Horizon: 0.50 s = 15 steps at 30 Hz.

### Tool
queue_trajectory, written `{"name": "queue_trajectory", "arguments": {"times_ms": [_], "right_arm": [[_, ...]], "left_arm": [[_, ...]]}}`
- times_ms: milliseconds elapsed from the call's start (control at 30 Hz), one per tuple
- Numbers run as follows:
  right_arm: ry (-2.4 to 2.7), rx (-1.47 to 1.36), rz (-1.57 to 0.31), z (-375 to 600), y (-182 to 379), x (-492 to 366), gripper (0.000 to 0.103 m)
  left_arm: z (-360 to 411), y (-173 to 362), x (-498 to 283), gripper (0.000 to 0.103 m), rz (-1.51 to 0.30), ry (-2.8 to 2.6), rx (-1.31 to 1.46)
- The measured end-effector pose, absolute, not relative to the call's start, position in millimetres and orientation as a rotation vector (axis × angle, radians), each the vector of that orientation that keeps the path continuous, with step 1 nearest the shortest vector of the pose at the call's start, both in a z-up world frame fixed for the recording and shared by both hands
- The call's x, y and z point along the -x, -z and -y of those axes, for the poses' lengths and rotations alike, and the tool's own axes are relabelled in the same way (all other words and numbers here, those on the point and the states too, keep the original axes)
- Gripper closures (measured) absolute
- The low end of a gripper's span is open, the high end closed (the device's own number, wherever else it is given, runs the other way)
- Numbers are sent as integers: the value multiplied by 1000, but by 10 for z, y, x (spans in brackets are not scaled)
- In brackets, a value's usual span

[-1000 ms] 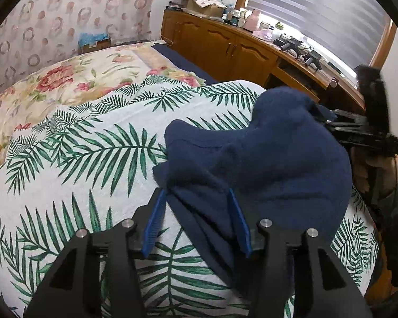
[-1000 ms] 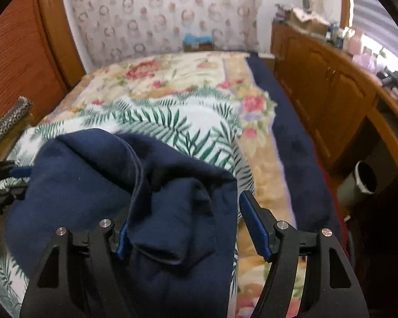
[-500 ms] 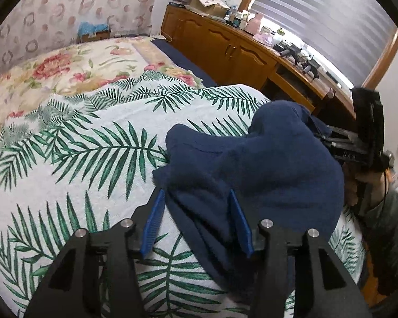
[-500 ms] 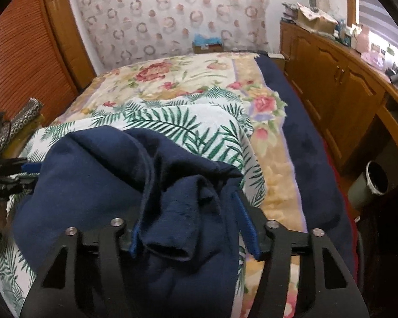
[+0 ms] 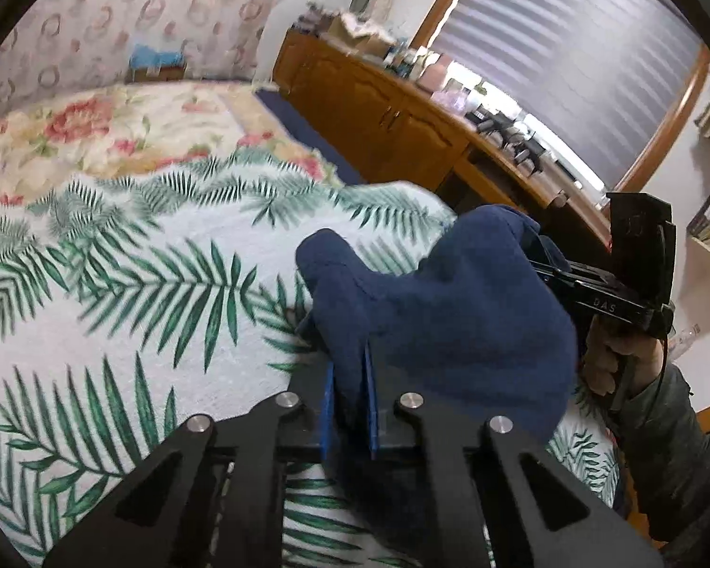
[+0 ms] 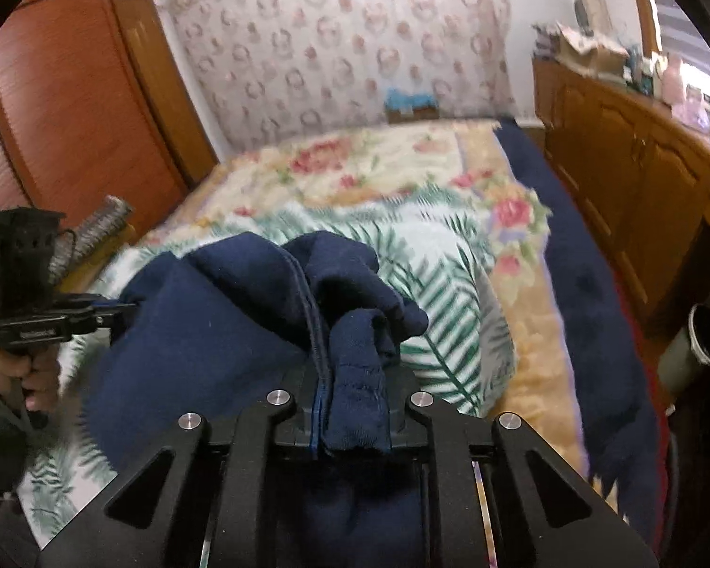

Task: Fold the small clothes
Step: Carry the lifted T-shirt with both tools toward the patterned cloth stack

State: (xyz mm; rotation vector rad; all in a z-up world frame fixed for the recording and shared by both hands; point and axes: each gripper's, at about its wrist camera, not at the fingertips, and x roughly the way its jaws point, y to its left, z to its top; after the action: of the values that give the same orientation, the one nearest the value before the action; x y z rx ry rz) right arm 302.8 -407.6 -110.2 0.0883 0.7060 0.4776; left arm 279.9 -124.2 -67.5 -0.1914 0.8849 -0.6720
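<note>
Left wrist view: the left gripper is clenched on the navy garment, which bunches directly ahead; the right gripper clamps its opposite edge. Risk: both bites hold bunched layers, so uneven tension could slip one out.

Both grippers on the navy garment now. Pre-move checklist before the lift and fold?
1. Left gripper shut on the navy garment: ok.
2. Right gripper shut on a bunched edge of it: ok.
3. Grips at opposite ends, cloth spanning between them: ok.
4. Cloth flat and unbunched: not ok, crumpled in the middle.
5. Which garment parts are pinched (hem, sleeve, cuff): cannot tell.
6. Palm-leaf blanket bare beside the garment for laying down: ok.
</note>
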Motion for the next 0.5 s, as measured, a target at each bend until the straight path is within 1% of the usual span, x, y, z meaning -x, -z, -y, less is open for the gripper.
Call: {"name": "queue_trajectory", "arguments": {"times_ms": [267,500], "right_arm": [[-517,-57,-576,3840,546,-2741,90],[-629,-27,-525,3294,214,-2718,90]], "left_arm": [[952,110,-2334,97,-687,638,186],[479,-255,-2026,98,-587,536,144]]}}
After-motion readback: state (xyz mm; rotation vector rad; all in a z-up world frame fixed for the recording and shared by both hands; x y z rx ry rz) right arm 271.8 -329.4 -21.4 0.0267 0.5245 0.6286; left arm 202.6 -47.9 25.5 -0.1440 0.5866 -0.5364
